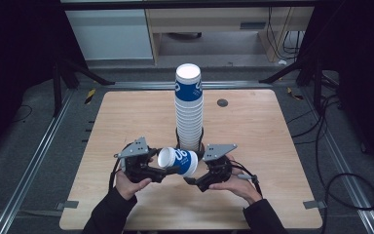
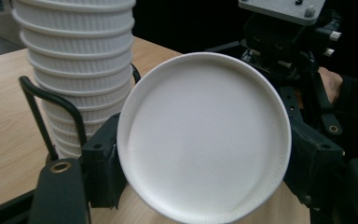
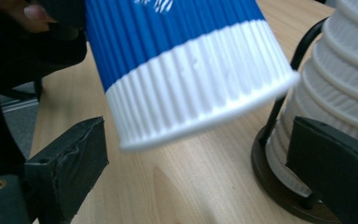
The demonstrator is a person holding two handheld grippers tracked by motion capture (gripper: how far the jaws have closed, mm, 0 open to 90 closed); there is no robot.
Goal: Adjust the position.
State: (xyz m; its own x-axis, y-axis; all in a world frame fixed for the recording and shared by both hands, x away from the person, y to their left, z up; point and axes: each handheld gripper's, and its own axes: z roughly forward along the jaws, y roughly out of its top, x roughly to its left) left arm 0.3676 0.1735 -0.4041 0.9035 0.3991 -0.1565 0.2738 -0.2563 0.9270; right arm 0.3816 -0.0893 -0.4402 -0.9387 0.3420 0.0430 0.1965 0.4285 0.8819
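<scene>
Left gripper (image 1: 168, 170): clamped on blue-and-white ribbed paper cup (image 1: 177, 161), held sideways above wooden table (image 1: 126, 122).
Right gripper (image 1: 189, 180): jaws apart, clear of cup's rim end.
Surroundings: tall stack of matching cups (image 1: 189, 107) in black wire holder (image 3: 279, 186), just behind.
Risk: one-sided grip; slip or crushing likely, or stack knocked over.

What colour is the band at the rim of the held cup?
White and ribbed, below the blue body of the paper cup; clearest in the right gripper view.
</scene>
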